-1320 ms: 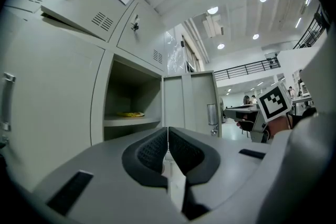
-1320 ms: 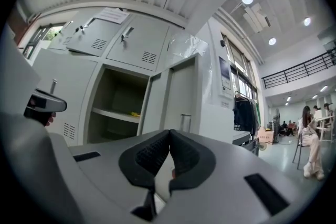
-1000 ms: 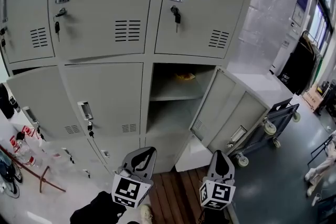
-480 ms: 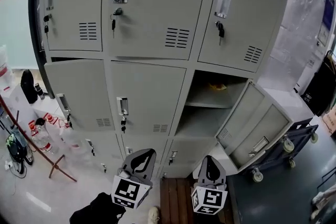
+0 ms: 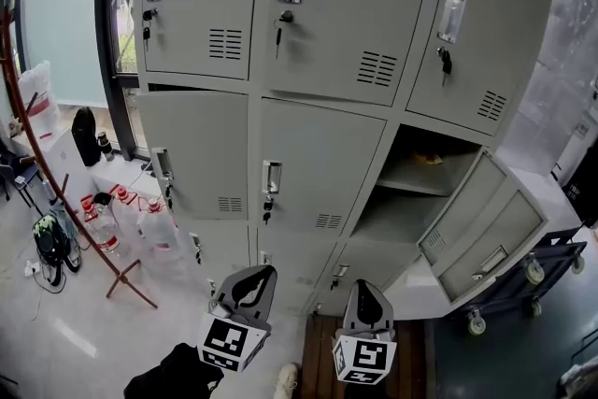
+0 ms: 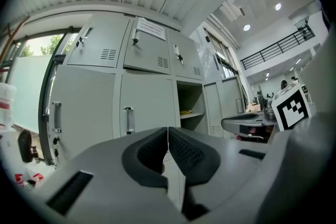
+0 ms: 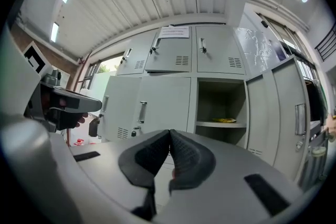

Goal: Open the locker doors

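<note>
Both the left tongs (image 6: 168,136) and right tongs (image 7: 169,136) are clenched on nothing. The closed locker door (image 5: 318,163) sits centre frame in the head view. Expect thin, stiff, light sheet steel on hinges; hook its slick vertical handle (image 5: 271,177), not the dangling key (image 5: 266,208)

Clear air in front of the closed centre door (image 5: 318,163). Open door (image 5: 481,220) juts out on the right, with the cart (image 5: 525,268) just beyond it. Red stand (image 5: 37,149) and bottles (image 5: 154,224) crowd the floor on the left.
</note>
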